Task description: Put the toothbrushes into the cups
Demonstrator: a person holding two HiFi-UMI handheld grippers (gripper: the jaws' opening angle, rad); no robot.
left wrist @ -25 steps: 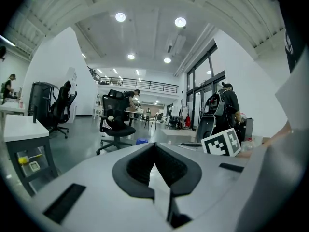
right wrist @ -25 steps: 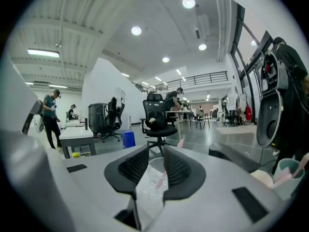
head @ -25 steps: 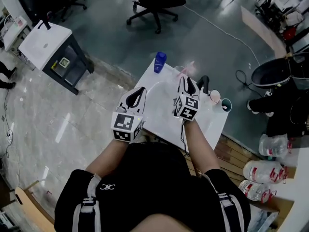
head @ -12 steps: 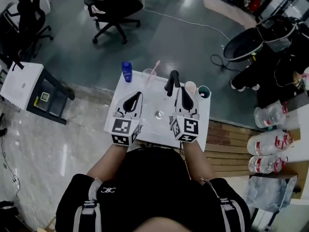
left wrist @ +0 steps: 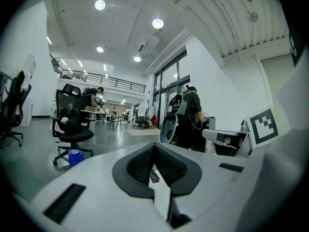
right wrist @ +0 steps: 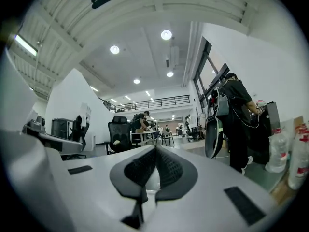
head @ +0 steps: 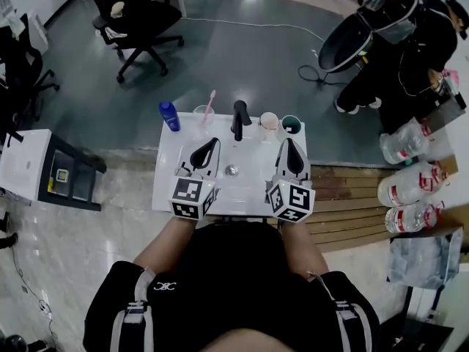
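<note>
Seen from overhead, the left gripper (head: 213, 142) and right gripper (head: 288, 142) hang side by side over a small white rectangular table (head: 170, 189), on either side of its black tap (head: 239, 119). Both grippers' jaws are pressed together. The right gripper view shows nothing between that pair. In the left gripper view a small grey speck sits in the gap behind the tips, too small to name. The marker cubes cover the hands that hold them.

A slim pink toothbrush (head: 211, 101) stands tilted in a clear cup (head: 203, 116) at the table's far edge, between a blue plastic bottle (head: 169, 116) and the tap. On the tap's other side a pale pink cup (head: 269, 121) and a teal cup (head: 292, 125) stand just beside each other. What they contain cannot be made out.

Both gripper views look out level over the room. Of the table's things they show only the blue bottle (left wrist: 74, 157), half hidden behind the left gripper's body
</note>
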